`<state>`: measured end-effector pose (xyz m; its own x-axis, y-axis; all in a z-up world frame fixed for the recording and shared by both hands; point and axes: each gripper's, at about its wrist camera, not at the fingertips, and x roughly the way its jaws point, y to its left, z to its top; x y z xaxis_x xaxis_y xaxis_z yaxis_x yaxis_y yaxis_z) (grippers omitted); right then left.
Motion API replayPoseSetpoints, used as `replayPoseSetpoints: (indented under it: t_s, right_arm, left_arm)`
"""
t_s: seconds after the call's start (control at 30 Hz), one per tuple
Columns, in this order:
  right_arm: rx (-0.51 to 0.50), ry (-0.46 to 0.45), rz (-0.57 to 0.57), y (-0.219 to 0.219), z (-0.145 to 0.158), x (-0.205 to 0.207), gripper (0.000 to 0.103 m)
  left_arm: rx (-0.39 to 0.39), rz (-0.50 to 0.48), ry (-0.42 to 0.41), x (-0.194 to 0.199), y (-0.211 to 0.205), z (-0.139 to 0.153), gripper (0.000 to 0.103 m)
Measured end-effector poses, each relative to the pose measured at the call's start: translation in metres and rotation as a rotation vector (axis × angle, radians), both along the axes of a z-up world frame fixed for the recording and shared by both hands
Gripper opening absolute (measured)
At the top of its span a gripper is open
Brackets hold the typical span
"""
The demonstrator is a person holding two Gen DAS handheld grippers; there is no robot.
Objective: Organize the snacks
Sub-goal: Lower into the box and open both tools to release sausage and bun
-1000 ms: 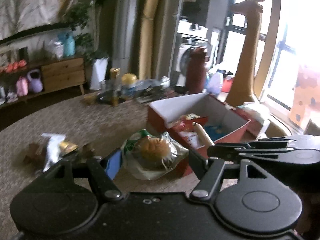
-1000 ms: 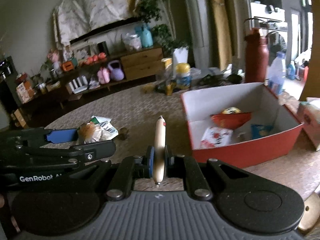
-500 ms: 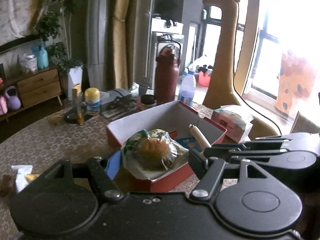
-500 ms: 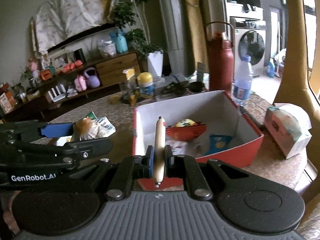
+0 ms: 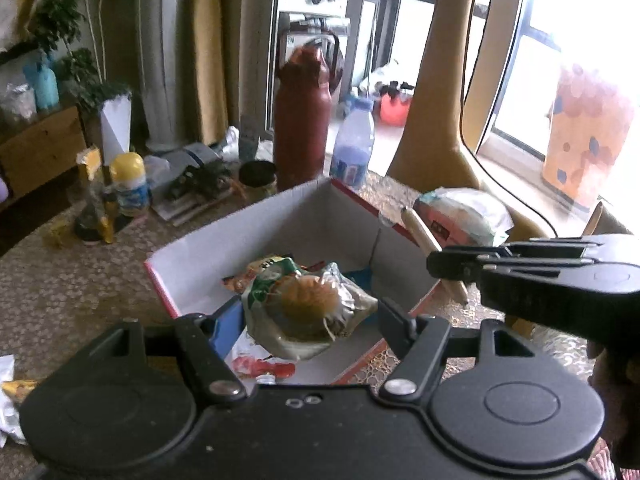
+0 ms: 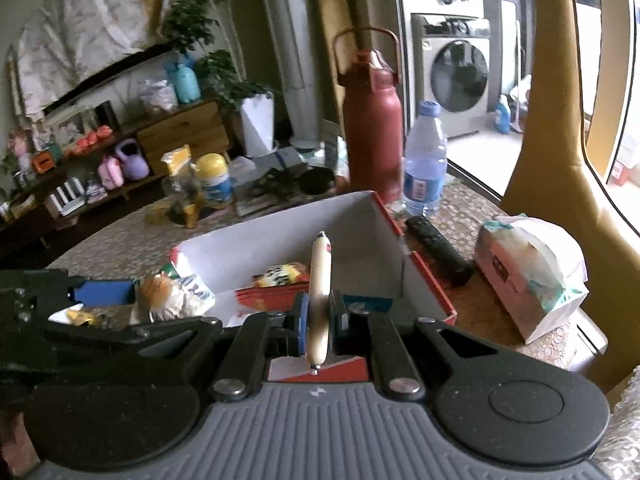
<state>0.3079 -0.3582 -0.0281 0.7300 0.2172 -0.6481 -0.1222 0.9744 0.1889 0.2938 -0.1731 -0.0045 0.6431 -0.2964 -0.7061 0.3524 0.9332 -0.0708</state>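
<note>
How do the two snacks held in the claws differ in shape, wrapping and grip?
The sausage stick is long, thin and pale in a tight casing; the bagged bun is round, brown and in loose, crinkled clear plastic. The right claw is pinched nearly shut on the sausage stick, while the left claw stands wide around the bagged bun. Both hang over the red box.

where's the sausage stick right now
The sausage is clamped in the right gripper, held over the near edge of the red box; the left view shows it right of the bagged bun.
</note>
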Motion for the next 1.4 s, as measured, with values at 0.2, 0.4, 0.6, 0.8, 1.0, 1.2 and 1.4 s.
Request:
replayPoseSetpoints:
  t_s: [0.2, 0.4, 0.6, 0.8, 1.0, 1.2, 1.4]
  right_arm:
    - [-0.009, 0.053, -0.032, -0.009, -0.024, 0.037, 0.01]
    - [0.002, 0.109, -0.046, -0.015, -0.052, 0.069, 0.01]
    - [-0.01, 0.157, -0.048, -0.014, -0.073, 0.089, 0.01]
    - [-0.026, 0.198, -0.042, -0.009, -0.095, 0.098, 0.01]
    - [-0.038, 0.208, -0.03, -0.007, -0.102, 0.098, 0.01]
    - [-0.046, 0.209, -0.028, -0.006, -0.103, 0.097, 0.01]
    - [-0.055, 0.205, -0.036, -0.004, -0.102, 0.096, 0.01]
  left_arm:
    - [0.032, -0.011, 0.066, 0.031, -0.018, -0.027, 0.069]
    - [0.062, -0.007, 0.11, 0.054, -0.029, -0.051, 0.069]
    - [0.086, 0.002, 0.15, 0.071, -0.035, -0.073, 0.069]
    - [0.107, 0.0, 0.169, 0.081, -0.038, -0.091, 0.069]
    - [0.121, -0.007, 0.186, 0.086, -0.042, -0.104, 0.069]
    - [0.126, -0.002, 0.216, 0.088, -0.041, -0.115, 0.07]
    - [0.116, 0.002, 0.22, 0.087, -0.038, -0.116, 0.07]
